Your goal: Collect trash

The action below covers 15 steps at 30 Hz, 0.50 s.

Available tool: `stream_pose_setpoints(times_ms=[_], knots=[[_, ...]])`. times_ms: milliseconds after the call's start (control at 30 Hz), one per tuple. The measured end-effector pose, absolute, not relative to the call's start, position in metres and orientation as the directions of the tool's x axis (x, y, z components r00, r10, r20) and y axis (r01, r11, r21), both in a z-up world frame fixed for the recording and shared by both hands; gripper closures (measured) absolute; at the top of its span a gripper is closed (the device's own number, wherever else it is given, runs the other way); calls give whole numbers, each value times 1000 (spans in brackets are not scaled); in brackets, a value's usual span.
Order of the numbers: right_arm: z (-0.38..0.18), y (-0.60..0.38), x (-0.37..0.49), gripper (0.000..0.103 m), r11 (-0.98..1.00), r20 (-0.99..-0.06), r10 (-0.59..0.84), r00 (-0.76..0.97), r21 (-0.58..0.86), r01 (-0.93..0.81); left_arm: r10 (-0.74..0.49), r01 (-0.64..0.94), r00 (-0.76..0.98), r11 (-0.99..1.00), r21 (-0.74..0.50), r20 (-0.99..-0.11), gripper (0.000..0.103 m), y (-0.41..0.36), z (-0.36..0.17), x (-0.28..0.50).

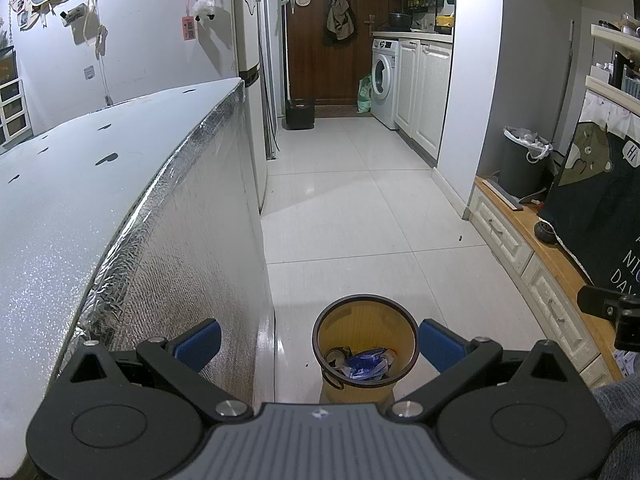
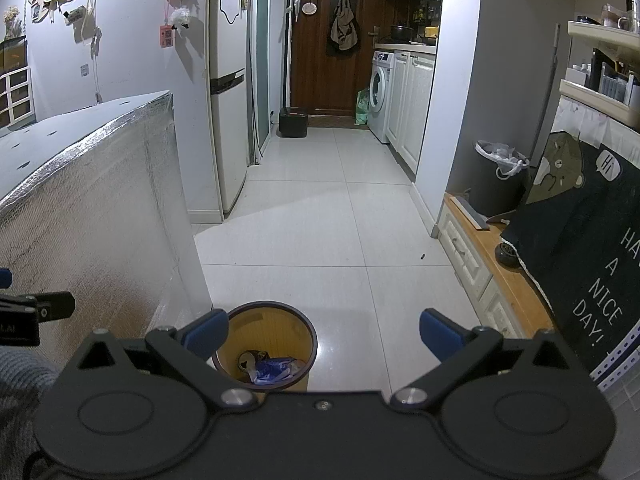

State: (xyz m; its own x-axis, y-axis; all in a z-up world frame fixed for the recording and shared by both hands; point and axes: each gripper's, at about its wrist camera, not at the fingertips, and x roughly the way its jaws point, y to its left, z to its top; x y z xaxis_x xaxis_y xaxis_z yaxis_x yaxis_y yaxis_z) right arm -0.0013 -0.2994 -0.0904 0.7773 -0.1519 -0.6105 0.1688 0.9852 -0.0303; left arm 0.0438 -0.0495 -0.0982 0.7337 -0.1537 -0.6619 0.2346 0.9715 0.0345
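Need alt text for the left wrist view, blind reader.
Open, empty left hand-held gripper hovers above a small wooden trash bin on a white tile floor; the bin holds a can and a crumpled blue wrapper. A foil-sided table fills the left, with a hallway to a brown door ahead.

The waste bin point(image 1: 365, 344) stands on the floor point(image 1: 360, 208), just right of the foil-wrapped desk point(image 1: 120, 208). In it lie a can point(image 1: 336, 358) and a crumpled wrapper point(image 1: 370, 364), can to the left. Behind the desk stands the refrigerator point(image 2: 228, 120). A washing machine point(image 1: 385, 80) sits far back right.
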Motion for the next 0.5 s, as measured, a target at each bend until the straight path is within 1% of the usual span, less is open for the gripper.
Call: stream_pose_setpoints(times_ms=[500], knots=[[-89, -300, -2, 0, 985, -609, -153, 778, -32, 169, -154, 234, 734, 971, 35, -661, 0, -50, -98, 43]])
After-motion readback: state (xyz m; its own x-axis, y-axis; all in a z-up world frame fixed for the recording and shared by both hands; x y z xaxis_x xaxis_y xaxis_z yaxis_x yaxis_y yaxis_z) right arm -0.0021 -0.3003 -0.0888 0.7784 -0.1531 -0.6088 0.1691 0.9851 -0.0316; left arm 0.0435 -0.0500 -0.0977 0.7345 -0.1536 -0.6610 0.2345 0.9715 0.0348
